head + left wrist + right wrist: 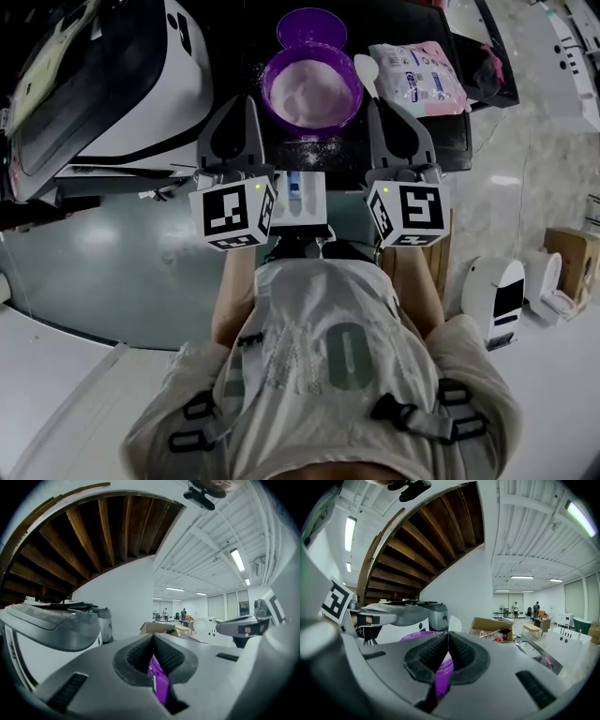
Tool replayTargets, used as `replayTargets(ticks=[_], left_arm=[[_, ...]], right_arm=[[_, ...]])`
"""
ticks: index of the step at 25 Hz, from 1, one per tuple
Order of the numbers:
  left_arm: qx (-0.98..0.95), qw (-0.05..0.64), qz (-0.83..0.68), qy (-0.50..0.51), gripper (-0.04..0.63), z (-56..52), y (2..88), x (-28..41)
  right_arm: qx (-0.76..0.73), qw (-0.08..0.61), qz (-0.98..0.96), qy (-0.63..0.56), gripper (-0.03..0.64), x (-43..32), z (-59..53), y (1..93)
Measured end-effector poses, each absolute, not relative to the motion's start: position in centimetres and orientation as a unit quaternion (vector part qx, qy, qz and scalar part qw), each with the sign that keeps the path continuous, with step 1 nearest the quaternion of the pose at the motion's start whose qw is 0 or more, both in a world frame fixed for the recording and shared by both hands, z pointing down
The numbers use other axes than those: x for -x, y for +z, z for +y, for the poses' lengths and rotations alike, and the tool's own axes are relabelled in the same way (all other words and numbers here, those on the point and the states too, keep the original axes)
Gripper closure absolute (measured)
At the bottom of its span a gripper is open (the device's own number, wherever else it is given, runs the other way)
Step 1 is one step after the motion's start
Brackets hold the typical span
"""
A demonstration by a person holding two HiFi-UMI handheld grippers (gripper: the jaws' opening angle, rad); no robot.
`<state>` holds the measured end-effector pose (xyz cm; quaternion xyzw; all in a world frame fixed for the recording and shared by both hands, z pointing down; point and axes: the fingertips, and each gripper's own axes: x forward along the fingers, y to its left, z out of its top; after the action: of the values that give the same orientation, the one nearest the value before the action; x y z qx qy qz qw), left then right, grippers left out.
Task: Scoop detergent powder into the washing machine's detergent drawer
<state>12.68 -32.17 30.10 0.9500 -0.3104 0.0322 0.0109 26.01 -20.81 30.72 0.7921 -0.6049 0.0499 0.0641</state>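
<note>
A purple bowl [311, 89] of white detergent powder stands on the black table [441, 141], with its purple lid [311, 28] behind it. A white spoon [367, 70] lies to the bowl's right, beside a detergent bag [419, 77]. The white detergent drawer [300, 199] with a blue insert sits between the two marker cubes. My left gripper [246, 103] is at the bowl's left and my right gripper [375, 105] at its right. Both are shut and empty. Purple of the bowl [443, 672] shows below the closed pads [164, 656] in each gripper view.
A black-and-white washing machine [103, 84] fills the far left, and its grey body [51, 625] shows in the left gripper view. A white appliance [494, 295] and a cardboard box [574, 248] stand on the floor at right. The table's right edge drops to pale floor.
</note>
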Motion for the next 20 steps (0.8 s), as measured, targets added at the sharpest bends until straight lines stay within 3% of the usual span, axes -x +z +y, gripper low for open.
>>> replayTargets(ticks=[6,20], left_arm=[[-0.95,0.015,-0.309,0.033,0.575,-32.5,30.9,-12.4],[-0.941,0.021,-0.336,0.02,0.575,-32.9,32.0,-9.6]], right_arm=[[-0.751,0.115,-0.648,0.053,0.606,-25.1,-22.9,31.2],[-0.536,0.42,-0.728,0.081,0.606,-24.0,-28.8,35.2]])
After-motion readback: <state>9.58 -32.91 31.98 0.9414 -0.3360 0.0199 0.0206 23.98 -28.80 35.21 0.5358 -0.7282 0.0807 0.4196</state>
